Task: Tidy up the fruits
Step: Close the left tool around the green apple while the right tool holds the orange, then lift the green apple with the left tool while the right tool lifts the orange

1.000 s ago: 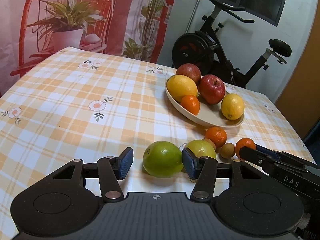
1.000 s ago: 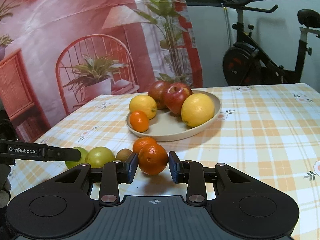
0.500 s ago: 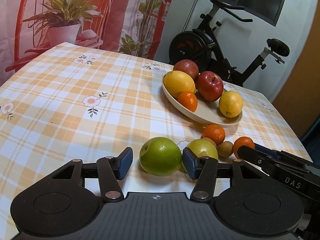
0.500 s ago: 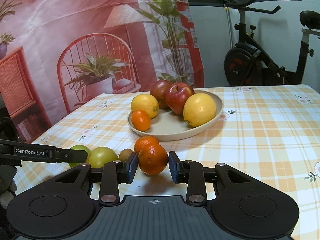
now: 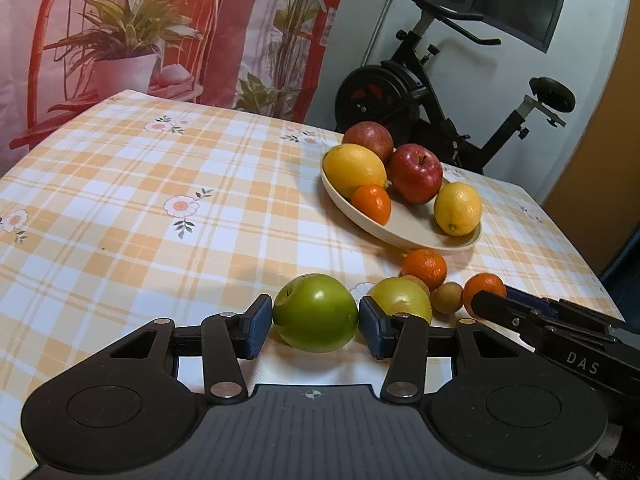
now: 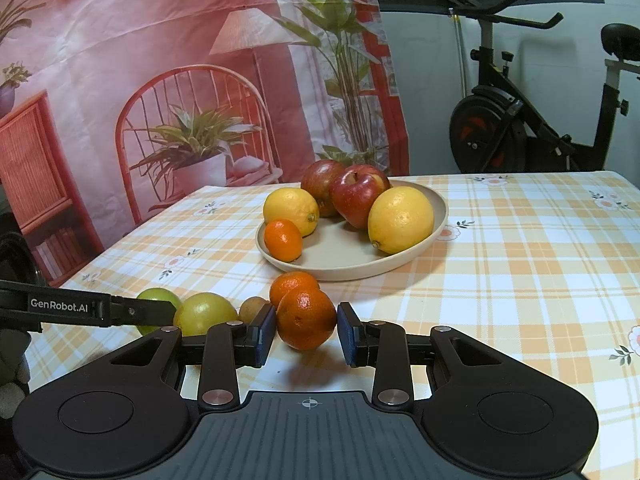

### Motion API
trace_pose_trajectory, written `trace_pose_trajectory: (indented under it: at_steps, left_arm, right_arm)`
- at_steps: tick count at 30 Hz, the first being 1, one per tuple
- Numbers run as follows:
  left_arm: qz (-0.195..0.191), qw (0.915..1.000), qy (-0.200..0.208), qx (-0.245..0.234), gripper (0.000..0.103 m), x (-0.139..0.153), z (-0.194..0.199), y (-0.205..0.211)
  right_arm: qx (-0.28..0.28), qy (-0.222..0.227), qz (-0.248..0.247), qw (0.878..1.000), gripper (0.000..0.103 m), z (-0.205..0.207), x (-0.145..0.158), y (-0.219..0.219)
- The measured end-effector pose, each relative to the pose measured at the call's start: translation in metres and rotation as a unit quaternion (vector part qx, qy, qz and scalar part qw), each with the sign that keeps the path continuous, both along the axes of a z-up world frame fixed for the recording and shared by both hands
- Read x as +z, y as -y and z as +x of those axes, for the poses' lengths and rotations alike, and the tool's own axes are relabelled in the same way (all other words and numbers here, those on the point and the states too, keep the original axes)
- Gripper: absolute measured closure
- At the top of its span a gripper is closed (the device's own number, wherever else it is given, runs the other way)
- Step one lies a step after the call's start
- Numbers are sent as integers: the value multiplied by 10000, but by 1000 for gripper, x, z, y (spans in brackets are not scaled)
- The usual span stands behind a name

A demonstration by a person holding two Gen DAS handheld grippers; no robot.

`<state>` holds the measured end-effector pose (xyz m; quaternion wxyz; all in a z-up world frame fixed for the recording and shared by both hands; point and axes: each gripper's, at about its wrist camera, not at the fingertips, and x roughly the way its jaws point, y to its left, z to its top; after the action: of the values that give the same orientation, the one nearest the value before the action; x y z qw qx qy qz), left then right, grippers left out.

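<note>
Green apple (image 5: 315, 313) sits between your closing left gripper (image 5: 316, 326), a yellower apple (image 5: 404, 300) crowding its right pad. Right view: your right gripper (image 6: 306, 330) clamps an orange (image 6: 306, 319), plate (image 6: 424, 248) just ahead, open cloth rightward.

A home room — checked tablecloth (image 5: 120, 208), exercise bike (image 5: 404, 96), printed backdrop (image 6: 120, 40).

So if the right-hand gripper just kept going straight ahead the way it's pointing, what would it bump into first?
The right gripper already has an orange between its pads. Pushed straight on, that orange would probably nudge the second orange just behind it, then the rim of the plate; depth is hard to judge.
</note>
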<state>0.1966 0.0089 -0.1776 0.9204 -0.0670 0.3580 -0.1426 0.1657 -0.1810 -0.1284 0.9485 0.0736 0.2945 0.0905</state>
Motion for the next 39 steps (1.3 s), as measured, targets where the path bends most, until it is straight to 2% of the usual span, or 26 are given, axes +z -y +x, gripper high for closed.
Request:
trace_pose_trajectory:
  at_steps: [14, 15, 16, 17, 20, 24, 29, 34, 39]
  left_arm:
    - [-31, 9997, 251, 75, 54, 15, 1, 0]
    - [-52, 9996, 261, 78, 57, 16, 1, 0]
    - [-81, 9995, 292, 69, 68, 18, 2, 0]
    - [-112, 9994, 321, 35, 71, 19, 3, 0]
    - [-95, 9995, 310, -63, 70, 21, 5, 3]
    - [75, 9999, 49, -125, 70, 11, 9, 7]
    - [-60, 9999, -114, -103, 67, 9, 8, 1]
    - [-79, 9993, -295, -232, 53, 8, 3, 3]
    - [-33, 9979, -499, -409, 47, 4, -1, 7]
  right_arm:
    - [17, 95, 21, 10000, 73, -3, 2, 0]
    - [18, 99, 25, 9999, 73, -3, 2, 0]
    - [20, 98, 28, 9999, 73, -3, 2, 0]
    - [22, 97, 28, 9999, 73, -3, 2, 0]
    - [10, 69, 6, 10000, 73, -3, 2, 0]
    - [38, 16, 41, 10000, 73, -2, 3, 1]
    - [64, -32, 84, 9999, 73, -1, 1, 2]
    - [65, -78, 118, 9999, 73, 1, 0, 3]
    - [70, -91, 126, 9999, 73, 1, 0, 2]
